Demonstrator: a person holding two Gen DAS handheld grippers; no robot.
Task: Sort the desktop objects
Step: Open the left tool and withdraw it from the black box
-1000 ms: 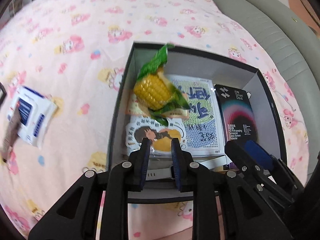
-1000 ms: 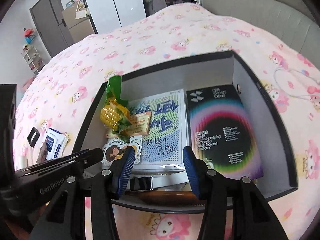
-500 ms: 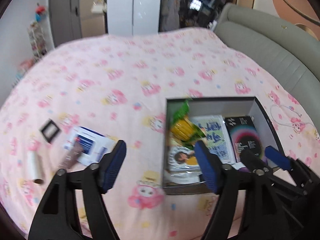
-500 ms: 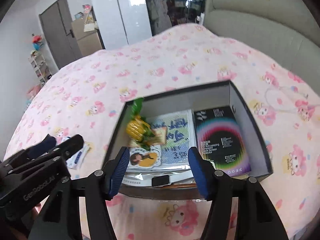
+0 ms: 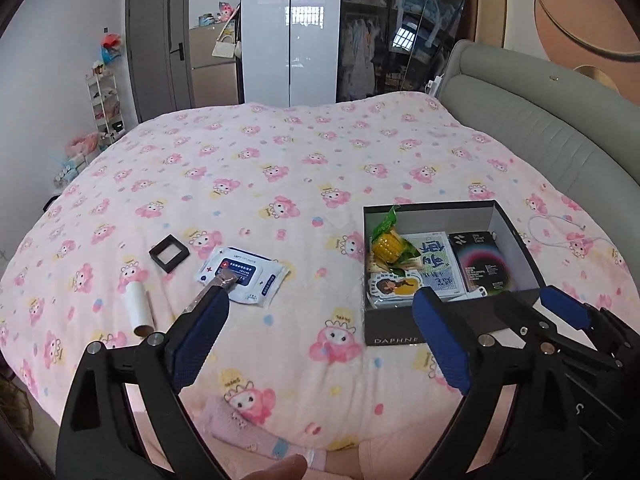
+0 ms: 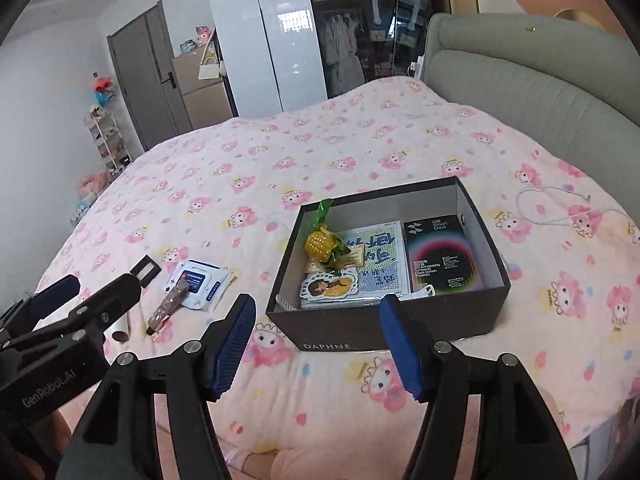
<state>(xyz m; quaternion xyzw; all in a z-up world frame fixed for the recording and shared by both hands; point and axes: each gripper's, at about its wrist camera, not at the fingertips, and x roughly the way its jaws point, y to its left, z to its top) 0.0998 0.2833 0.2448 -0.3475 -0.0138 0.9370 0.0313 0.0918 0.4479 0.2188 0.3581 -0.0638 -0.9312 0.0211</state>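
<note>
A black open box (image 5: 394,338) (image 6: 328,346) sits on the pink bedspread, holding a packet of corn (image 5: 387,245) (image 6: 320,243), sticker sheets and a black screen-protector pack (image 5: 480,260) (image 6: 438,256). Left of it lie a wet-wipe pack (image 5: 244,274) (image 6: 198,282), a brown stick packet (image 6: 168,306), a small black square frame (image 5: 169,253) (image 6: 145,269) and a white tube (image 5: 138,308). My left gripper (image 5: 320,344) is open and empty, held back above the bed's near edge. My right gripper (image 6: 318,350) is open and empty, in front of the box.
A white cable (image 5: 560,232) (image 6: 560,208) lies on the bedspread right of the box. A grey padded headboard (image 5: 540,120) runs along the right. A wardrobe, door and shelf stand beyond the far edge of the bed.
Both grippers have pulled back and up from over the box. The left gripper's jaws have opened wide after leaving the corn packet in the box. The right gripper stayed open.
</note>
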